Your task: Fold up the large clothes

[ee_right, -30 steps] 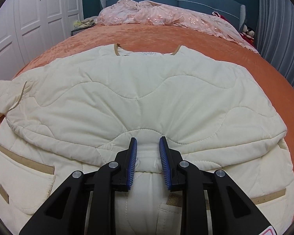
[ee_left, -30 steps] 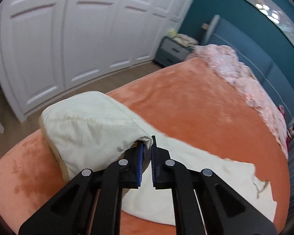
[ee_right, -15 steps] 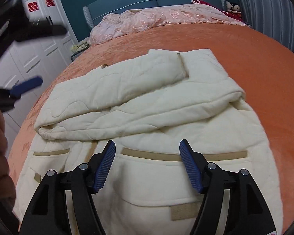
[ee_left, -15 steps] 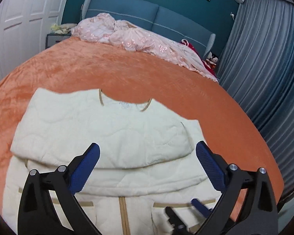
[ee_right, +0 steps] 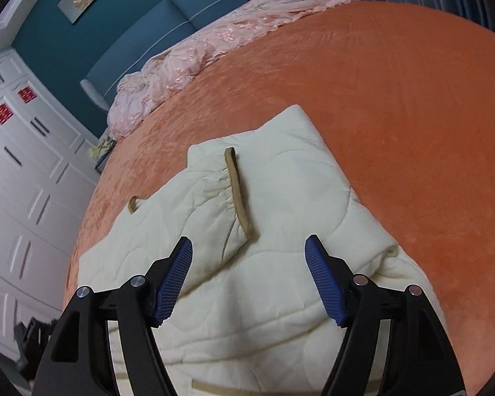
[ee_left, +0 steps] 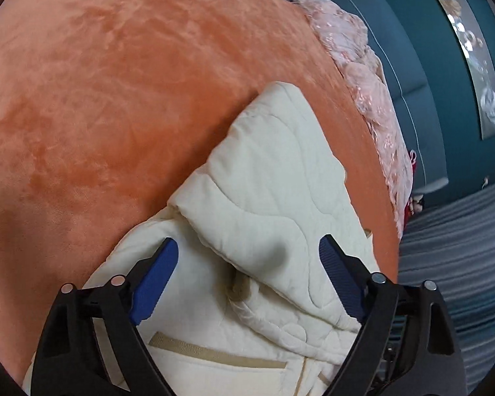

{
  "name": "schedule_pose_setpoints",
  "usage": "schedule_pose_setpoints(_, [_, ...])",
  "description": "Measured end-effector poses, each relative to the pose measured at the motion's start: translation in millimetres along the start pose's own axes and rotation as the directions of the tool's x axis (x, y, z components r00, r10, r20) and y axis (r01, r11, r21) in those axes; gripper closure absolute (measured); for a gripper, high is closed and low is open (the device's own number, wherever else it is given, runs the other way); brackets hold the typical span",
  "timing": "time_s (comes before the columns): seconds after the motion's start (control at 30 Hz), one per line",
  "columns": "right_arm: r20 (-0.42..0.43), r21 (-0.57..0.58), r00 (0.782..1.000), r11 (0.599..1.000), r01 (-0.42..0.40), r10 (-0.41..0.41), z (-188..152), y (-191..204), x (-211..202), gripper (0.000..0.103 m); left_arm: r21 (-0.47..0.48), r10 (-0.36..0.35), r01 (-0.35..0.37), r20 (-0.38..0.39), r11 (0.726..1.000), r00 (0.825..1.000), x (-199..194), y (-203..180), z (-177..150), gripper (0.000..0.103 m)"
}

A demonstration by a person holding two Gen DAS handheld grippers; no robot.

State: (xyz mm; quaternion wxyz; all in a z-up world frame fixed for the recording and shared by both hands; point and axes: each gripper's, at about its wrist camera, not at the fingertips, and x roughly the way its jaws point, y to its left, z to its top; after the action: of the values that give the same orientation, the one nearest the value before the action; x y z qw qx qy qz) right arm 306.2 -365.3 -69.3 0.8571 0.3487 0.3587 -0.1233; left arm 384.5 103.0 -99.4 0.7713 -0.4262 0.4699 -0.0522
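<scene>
A cream quilted jacket (ee_left: 267,198) with tan trim lies on the orange bed cover (ee_left: 115,82), its sleeves folded in over the body. My left gripper (ee_left: 247,280) is open and empty, just above the jacket's folded sleeve near a tan pocket band (ee_left: 214,353). In the right wrist view the same jacket (ee_right: 264,297) fills the foreground, with a tan-edged cuff (ee_right: 237,194) lying across it. My right gripper (ee_right: 249,280) is open and empty, just above the jacket below that cuff.
A pink lace blanket (ee_right: 188,66) lies bunched by the blue headboard (ee_right: 181,19). White wardrobe doors (ee_right: 26,178) stand to the left of the bed. Grey curtains (ee_left: 462,247) hang on the far side. Orange cover (ee_right: 412,115) surrounds the jacket.
Both grippers went from shut on the jacket's fabric to open and empty. The sleeves now lie folded over the body. Both views have swung and moved closer to the jacket.
</scene>
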Motion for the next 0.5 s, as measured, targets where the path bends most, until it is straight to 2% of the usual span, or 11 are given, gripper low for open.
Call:
schedule_pose_setpoints(0.03, [-0.016, 0.025, 1.000, 1.000, -0.014, 0.014, 2, 0, 9, 0.034, -0.022, -0.018, 0.018, -0.008, 1.000, 1.000, 4, 4, 4, 0.024])
schedule_pose_setpoints(0.07, [-0.034, 0.044, 0.999, 0.999, -0.022, 0.023, 4, 1, 18, 0.034, -0.031, -0.023, 0.023, -0.012, 0.999, 1.000, 6, 4, 7, 0.031])
schedule_pose_setpoints(0.1, [-0.052, 0.049, 0.998, 0.998, -0.025, 0.028, 4, 4, 26, 0.043, -0.029, -0.028, 0.028, -0.018, 0.999, 0.999, 8, 1, 9, 0.047])
schedule_pose_setpoints(0.13, [-0.079, 0.033, 0.996, 0.999, -0.039, 0.041, 6, 10, 33, 0.059, -0.020, -0.022, 0.022, -0.028, 1.000, 0.999, 11, -1, 13, 0.063])
schedule_pose_setpoints(0.17, [-0.109, 0.004, 0.993, 0.999, -0.048, 0.048, 9, 18, 37, 0.092, -0.011, -0.004, 0.004, -0.023, 1.000, 1.000, 9, -2, 17, 0.070])
schedule_pose_setpoints(0.2, [-0.095, -0.015, 0.994, 0.998, -0.062, 0.061, 12, 27, 31, 0.091, 0.002, 0.006, -0.006, -0.012, 1.000, 1.000, 6, -5, 20, 0.081])
schedule_pose_setpoints(0.23, [-0.037, -0.039, 0.993, 0.993, -0.112, 0.111, 16, 37, 14, 0.091, 0.018, 0.003, -0.003, -0.001, 1.000, 1.000, -1, -7, 22, 0.090])
schedule_pose_setpoints(0.3, [0.059, -0.132, 0.977, 0.972, -0.195, 0.204, 18, 56, -30, 0.092, 0.064, -0.005, 0.003, 0.042, 0.998, 0.999, -16, -10, 26, 0.092])
schedule_pose_setpoints(0.37, [0.119, -0.247, 0.967, 0.950, -0.191, 0.226, 6, 65, -62, 0.092, 0.135, 0.015, -0.027, 0.084, 0.990, 0.996, -29, -11, 22, 0.093])
schedule_pose_setpoints(0.43, [0.106, -0.348, 0.987, 0.935, -0.074, 0.117, -14, 60, -56, 0.092, 0.194, 0.060, -0.076, 0.091, 0.978, 0.994, -27, -7, 13, 0.093])
schedule_pose_setpoints(0.5, [0.029, -0.366, 1.000, 0.930, 0.012, -0.002, -30, 42, -24, 0.092, 0.230, 0.138, -0.152, 0.078, 0.961, 0.987, -11, -2, 4, 0.093])
